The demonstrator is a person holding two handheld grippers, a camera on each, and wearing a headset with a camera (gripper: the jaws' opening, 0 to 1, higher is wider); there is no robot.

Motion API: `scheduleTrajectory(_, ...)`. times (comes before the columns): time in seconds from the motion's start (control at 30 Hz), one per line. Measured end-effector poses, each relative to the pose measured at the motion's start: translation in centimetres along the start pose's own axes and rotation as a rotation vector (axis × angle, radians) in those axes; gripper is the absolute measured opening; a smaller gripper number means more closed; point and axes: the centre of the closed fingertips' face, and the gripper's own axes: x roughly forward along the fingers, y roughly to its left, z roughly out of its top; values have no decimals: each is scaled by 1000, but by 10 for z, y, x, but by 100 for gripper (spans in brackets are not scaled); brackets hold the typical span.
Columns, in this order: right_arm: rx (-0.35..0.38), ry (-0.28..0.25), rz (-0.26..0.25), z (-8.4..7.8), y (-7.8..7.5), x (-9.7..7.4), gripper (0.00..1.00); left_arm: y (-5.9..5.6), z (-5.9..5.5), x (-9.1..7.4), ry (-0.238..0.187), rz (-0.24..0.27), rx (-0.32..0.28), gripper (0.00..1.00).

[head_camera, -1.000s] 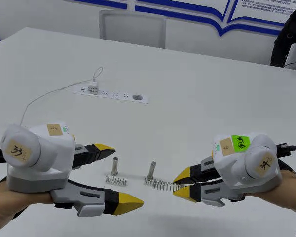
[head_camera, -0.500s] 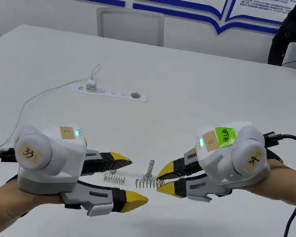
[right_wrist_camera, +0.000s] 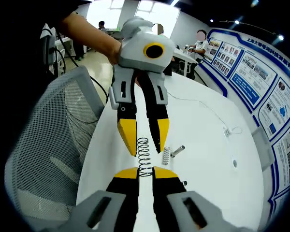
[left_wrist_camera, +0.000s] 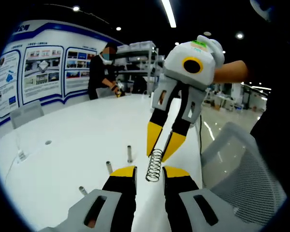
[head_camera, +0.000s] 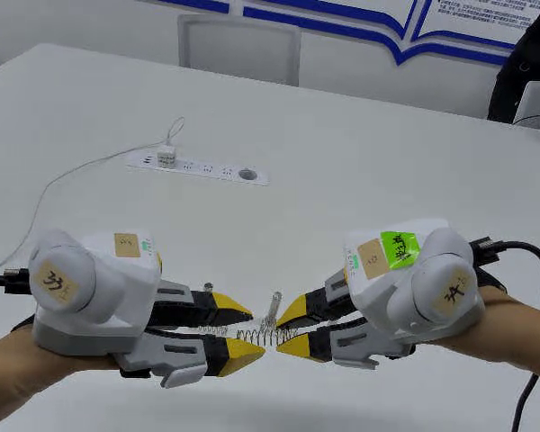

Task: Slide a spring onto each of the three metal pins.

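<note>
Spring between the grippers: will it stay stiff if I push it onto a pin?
Probably not: the spring is long, thin and open-coiled, gripped at one end by the right gripper, so it may bow sideways. It looks light; dropped, it would likely roll.

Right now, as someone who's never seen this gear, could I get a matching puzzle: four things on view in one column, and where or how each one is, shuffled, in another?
Things
1. spring
2. left gripper
3. power strip
4. chair

Place or state
a. beyond the far edge of the table
b. lying flat on the table, a white plug in it
c. pinched at one end in the right gripper
d. jaws open, either side of the spring's free end

Pairs: 1-c, 2-d, 3-b, 4-a
</note>
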Motion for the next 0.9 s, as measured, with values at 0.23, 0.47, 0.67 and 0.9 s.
scheduleTrajectory(0.23, 0, -10, 2, 4, 0, -1, 10, -5, -1, -1, 9, -24, 14, 14)
scheduleTrajectory(0.47, -10, -10, 12, 5, 1, -1, 10, -7, -2, -1, 17, -34, 76, 11)
scheduleTrajectory(0.67, -12, -29, 15, 8, 1, -2, 11, -8, 0, -3, 16, -45, 107, 10)
scheduleTrajectory(0.9, 7, -34, 19, 6, 0, -1, 12, -9, 0, -3, 20, -56, 122, 10)
